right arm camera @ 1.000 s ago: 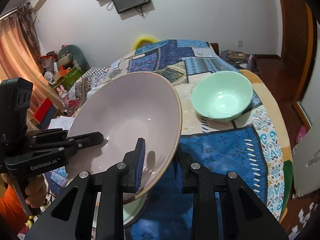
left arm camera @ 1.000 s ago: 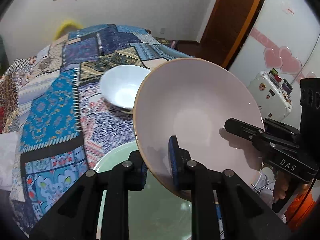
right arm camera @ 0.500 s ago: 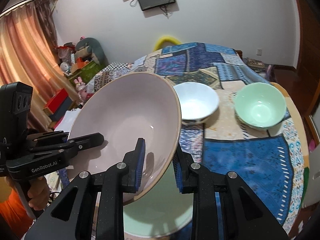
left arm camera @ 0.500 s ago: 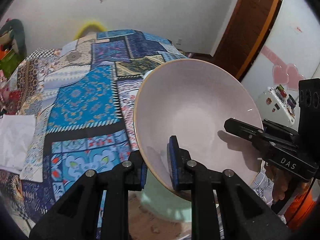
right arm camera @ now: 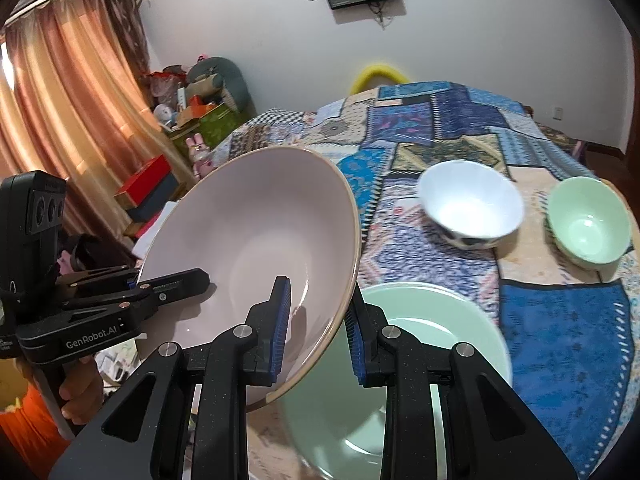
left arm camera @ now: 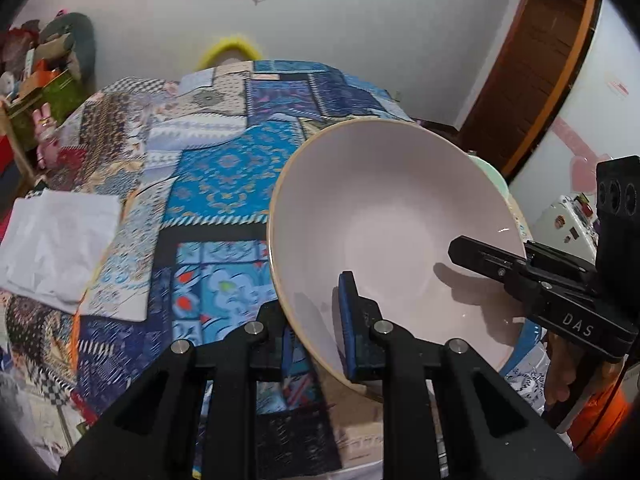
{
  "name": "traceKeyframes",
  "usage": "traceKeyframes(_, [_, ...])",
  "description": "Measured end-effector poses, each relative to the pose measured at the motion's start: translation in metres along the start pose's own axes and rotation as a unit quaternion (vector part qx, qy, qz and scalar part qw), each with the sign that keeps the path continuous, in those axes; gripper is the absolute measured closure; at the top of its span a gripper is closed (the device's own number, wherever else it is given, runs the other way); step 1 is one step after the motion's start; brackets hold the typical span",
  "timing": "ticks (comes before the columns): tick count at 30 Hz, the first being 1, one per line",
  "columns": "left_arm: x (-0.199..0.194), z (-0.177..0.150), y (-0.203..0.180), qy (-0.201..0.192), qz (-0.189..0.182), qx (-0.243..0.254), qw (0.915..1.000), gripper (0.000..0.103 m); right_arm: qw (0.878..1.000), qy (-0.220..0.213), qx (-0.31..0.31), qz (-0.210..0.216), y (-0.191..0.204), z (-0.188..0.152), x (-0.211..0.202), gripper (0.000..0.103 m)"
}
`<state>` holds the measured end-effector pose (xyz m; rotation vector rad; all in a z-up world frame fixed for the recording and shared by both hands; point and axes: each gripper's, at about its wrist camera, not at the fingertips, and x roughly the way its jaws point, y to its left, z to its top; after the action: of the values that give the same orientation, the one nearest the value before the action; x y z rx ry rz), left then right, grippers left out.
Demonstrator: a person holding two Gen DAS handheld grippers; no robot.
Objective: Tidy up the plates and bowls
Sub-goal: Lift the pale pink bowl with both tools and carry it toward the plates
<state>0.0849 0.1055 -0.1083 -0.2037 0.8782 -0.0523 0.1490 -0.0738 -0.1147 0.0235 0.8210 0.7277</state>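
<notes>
Hiding most of the green plate (right arm camera: 420, 344), the tilted pink bowl (left arm camera: 392, 232) faces up, its rim clamped by left gripper (left arm camera: 316, 332) and right gripper (right arm camera: 318, 332).

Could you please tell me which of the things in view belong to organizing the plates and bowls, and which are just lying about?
Part of the job:
- large pink bowl, gripped at its rim by both grippers
- pale green plate
- white bowl
- small green bowl

Just lying about:
- folded white cloth
- patchwork tablecloth
- clutter by the curtain

Black claws (left arm camera: 316, 332) (right arm camera: 316, 332) w/ blue pads, silver screws; orange sleeves.
</notes>
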Motion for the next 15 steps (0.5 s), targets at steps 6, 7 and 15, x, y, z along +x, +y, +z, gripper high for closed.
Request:
traceKeyframes(6, [-0.007,-0.014,0.023,-0.001,0.022,-0.011,0.9997,0.084,1.0,0.016,-0.003,0.017,0.017,-0.003,0.019,0.079])
traceKeyframes(7, [-0.007,-0.015,0.026,0.0,0.024,-0.013,0.9996,0.084,1.0,0.018,-0.003,0.019,0.02,-0.004,0.021,0.079])
traceKeyframes(15, [-0.002,-0.033,0.054,0.017,0.035,-0.038,0.9985,0.084,0.999,0.043,-0.005,0.029,0.037,-0.015,0.045,0.079])
